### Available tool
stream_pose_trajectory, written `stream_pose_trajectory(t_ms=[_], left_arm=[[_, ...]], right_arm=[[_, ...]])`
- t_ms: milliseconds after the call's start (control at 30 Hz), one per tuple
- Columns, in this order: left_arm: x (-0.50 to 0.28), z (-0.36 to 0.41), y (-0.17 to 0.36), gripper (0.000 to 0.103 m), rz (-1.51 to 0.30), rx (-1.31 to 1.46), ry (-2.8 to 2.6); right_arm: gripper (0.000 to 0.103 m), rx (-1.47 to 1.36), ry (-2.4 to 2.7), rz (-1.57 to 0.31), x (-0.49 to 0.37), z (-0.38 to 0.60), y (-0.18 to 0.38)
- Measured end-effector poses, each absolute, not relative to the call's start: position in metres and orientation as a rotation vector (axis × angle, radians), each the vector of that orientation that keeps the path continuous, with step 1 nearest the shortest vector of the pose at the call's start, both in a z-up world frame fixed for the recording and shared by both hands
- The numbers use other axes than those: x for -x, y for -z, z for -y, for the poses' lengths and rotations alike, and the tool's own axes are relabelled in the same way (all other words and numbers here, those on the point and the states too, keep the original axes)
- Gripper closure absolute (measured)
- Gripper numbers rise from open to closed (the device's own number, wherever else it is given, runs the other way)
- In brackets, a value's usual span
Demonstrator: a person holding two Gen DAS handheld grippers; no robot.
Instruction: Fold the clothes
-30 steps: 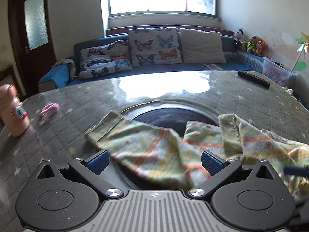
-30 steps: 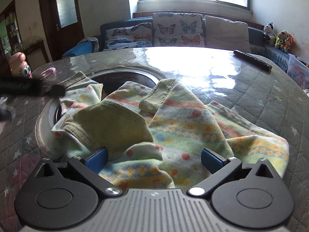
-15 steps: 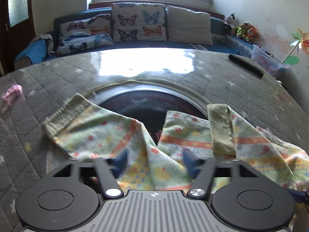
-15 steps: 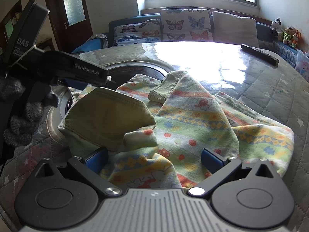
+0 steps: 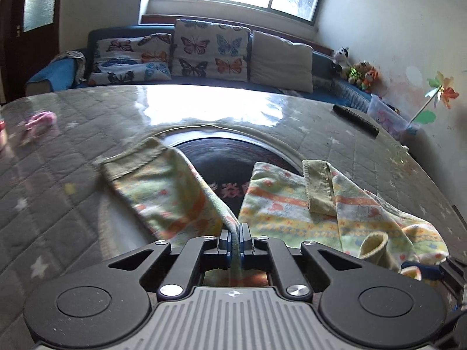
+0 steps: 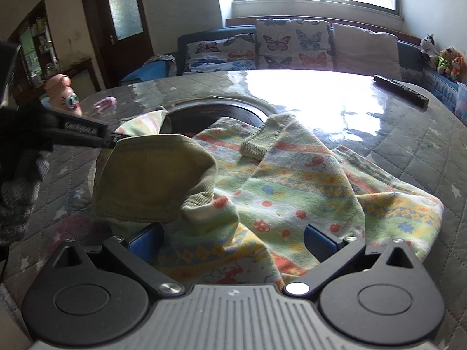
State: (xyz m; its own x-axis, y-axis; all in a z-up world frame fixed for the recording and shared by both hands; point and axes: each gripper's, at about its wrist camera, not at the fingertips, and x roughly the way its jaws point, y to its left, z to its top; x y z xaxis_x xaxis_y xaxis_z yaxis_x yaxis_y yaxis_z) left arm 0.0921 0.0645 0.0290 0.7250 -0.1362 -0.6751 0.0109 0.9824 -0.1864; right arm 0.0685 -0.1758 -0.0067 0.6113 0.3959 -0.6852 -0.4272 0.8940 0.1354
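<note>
Left wrist view shows the left gripper [image 5: 234, 240] with its jaws brought together on a raised fold of the patterned garment [image 5: 294, 210], the cloth pinched between the blue pads and rising as a thin ridge from them; the jaws have just been closing, and the fabric sits between them. The garment, pale green with orange stripes and small printed figures, lies crumpled on the quilted grey table cover [image 5: 58, 180], partly draped over a dark round inset [image 5: 230, 157] in the middle of the table. One ribbed cuff [image 5: 131, 157] reaches toward the left of the inset, and another ribbed edge [image 5: 319, 186] is folded over on the right part of the cloth. In the right wrist view, the right gripper [image 6: 233, 240] hovers low over the near edge of the garment [image 6: 292, 192] with its jaws wide apart, cloth lying between the blue pads, which do not press it. A black remote control [image 6: 401, 90] lies well apart on the far right of the table, and a small pink object [image 6: 105, 104] lies at the far left.
</note>
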Motion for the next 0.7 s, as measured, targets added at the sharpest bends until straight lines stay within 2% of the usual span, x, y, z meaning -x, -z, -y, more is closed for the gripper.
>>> stream_pose_trajectory(t_ms=[400, 700], left_arm=[[-0.015, -0.089, -0.019, 0.099, -0.786, 0.147, 0.000], [0.018, -0.081, -0.010, 0.099, -0.853, 0.091, 0.006]], right_arm=[[0.000, -0.008, -0.540, -0.741, -0.046, 0.202, -0.018], [0.002, 0.006, -0.412, -0.719, -0.089, 0.223, -0.007]])
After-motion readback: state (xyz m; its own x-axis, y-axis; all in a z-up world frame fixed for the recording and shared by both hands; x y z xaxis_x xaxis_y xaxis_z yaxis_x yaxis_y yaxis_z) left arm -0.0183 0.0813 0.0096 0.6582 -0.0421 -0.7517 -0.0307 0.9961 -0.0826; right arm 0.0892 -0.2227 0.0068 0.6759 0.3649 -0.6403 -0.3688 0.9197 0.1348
